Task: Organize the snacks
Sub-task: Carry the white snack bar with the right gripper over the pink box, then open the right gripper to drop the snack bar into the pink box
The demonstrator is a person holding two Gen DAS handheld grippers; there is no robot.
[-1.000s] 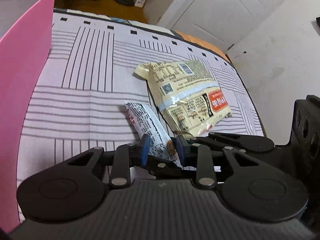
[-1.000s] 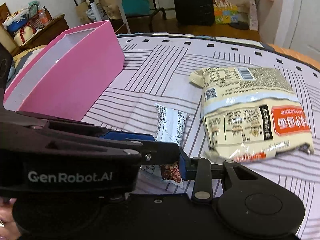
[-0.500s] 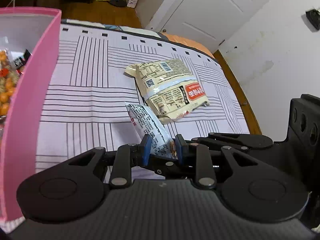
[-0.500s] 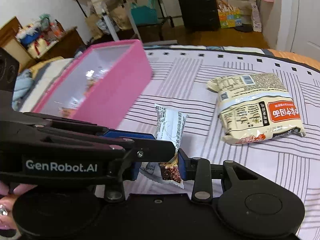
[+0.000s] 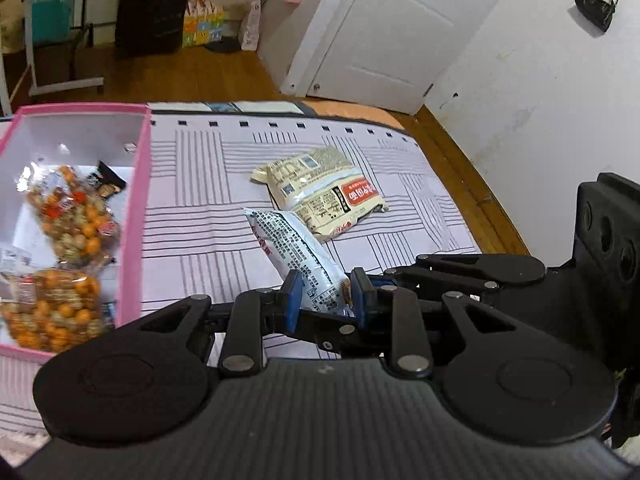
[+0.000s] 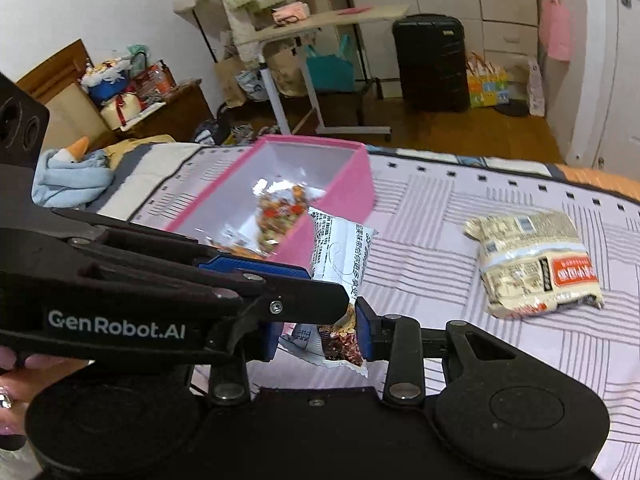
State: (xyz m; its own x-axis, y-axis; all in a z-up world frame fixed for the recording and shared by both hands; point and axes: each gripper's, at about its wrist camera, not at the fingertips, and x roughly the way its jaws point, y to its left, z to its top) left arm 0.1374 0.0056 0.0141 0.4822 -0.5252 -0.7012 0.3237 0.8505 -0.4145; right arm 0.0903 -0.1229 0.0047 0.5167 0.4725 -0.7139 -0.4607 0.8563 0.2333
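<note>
A small white snack packet (image 5: 298, 250) is pinched at its lower end by both grippers and held above the striped bedspread. My left gripper (image 5: 324, 294) is shut on it. My right gripper (image 6: 320, 336) is shut on the same packet (image 6: 340, 256), with the left gripper's body crossing in front. A pink box (image 5: 136, 216) stands to the left with bags of orange snacks (image 5: 72, 216) inside; it also shows in the right wrist view (image 6: 352, 188). A large beige snack bag (image 5: 320, 192) lies flat on the bedspread, right of the packet (image 6: 536, 264).
The striped bedspread (image 5: 208, 240) ends at a wooden floor (image 5: 452, 140) and white wall on the right. A black suitcase (image 6: 432, 64), a rolling table (image 6: 320, 28) and a bedside cabinet with clutter (image 6: 132, 88) stand beyond the bed.
Both grippers have risen with the packet, well above the bedspread. The pink box's inside and its snack bags have come into view. The beige bag has not moved.
</note>
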